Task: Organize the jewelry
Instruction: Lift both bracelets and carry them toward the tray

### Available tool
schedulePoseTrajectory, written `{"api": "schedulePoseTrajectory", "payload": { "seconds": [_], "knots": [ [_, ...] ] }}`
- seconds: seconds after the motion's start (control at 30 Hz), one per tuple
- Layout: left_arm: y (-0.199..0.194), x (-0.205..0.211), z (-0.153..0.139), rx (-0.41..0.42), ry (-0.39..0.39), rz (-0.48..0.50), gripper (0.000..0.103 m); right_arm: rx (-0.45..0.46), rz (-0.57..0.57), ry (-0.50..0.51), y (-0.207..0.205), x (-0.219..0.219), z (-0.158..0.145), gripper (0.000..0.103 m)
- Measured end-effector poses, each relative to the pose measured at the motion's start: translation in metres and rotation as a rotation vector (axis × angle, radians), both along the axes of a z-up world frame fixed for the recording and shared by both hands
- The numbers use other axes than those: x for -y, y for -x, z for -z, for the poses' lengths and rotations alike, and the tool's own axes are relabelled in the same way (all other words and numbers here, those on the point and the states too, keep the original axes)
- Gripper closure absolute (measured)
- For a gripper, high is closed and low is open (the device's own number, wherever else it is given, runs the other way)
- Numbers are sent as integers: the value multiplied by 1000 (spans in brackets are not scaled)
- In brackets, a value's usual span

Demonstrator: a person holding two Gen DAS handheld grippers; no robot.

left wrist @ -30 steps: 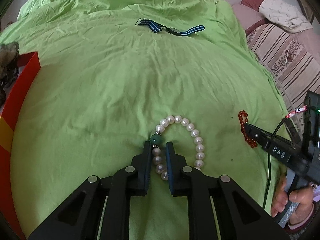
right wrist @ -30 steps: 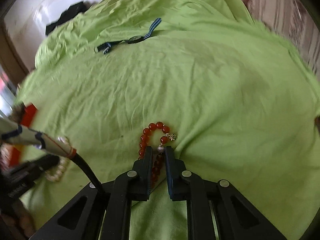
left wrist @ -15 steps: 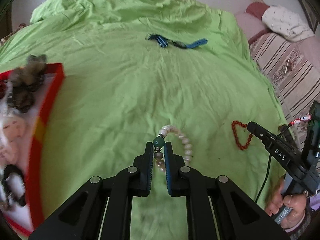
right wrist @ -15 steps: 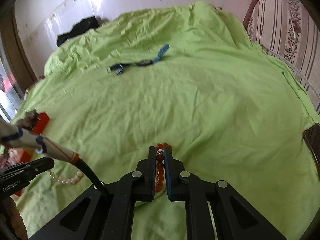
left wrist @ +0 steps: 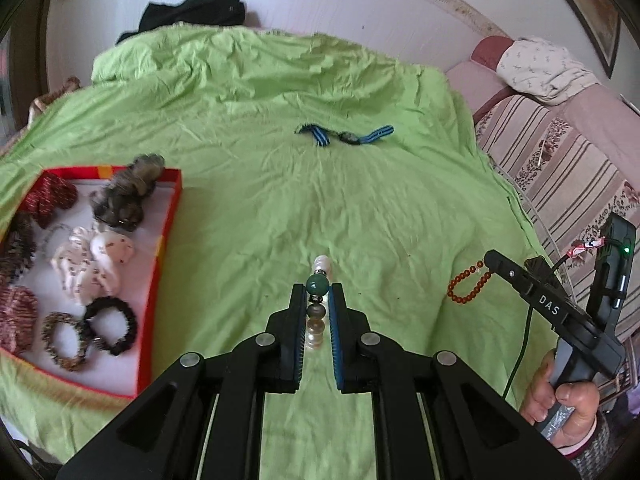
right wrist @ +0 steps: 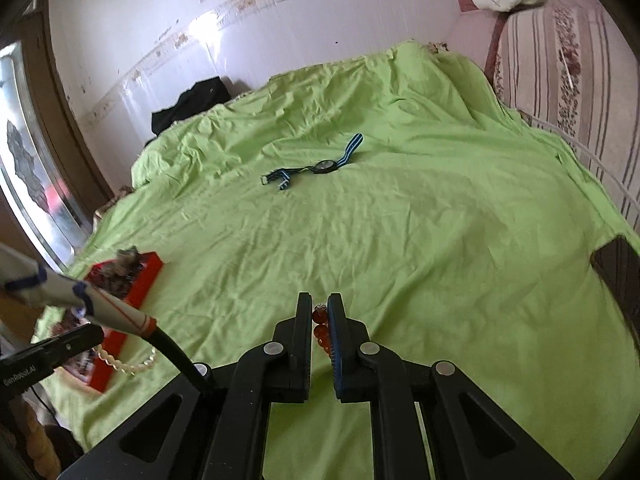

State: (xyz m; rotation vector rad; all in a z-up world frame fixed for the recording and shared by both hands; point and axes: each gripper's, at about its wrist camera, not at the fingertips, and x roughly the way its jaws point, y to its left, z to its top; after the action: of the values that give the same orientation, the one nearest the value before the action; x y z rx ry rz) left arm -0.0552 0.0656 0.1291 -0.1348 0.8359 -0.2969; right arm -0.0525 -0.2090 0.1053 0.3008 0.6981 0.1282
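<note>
Both bracelets have just left the green sheet (left wrist: 248, 208). My left gripper (left wrist: 318, 300) pinches the pearl bracelet (left wrist: 317, 292); my right gripper (right wrist: 320, 322) pinches the red bead bracelet (right wrist: 321, 330). Next, I judge, the red tray (left wrist: 162, 240) at left. Readable: "DAS", "GenRobot.AI".

Your red tray (left wrist: 168, 216) runs off the left-wrist frame's left edge. Most of the pearl bracelet (left wrist: 318, 280) hides between the fingers. Watch (right wrist: 324, 166) dial unreadable. Your right hand (left wrist: 560, 412) is cropped.
</note>
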Motion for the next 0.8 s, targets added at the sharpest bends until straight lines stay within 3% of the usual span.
{"api": "schedulePoseTrajectory", "payload": {
  "seconds": [0.27, 0.6, 0.8],
  "knots": [
    [41, -13, -31, 112, -26, -32, 92, 19, -16, -29, 36, -13, -20, 94],
    [67, -42, -40, 133, -28, -91, 93, 48, -100, 35, 65, -56, -46, 94],
    [83, -61, -45, 168, -95, -155, 92, 63, -151, 67, 77, -84, -57, 94]
  ]
}}
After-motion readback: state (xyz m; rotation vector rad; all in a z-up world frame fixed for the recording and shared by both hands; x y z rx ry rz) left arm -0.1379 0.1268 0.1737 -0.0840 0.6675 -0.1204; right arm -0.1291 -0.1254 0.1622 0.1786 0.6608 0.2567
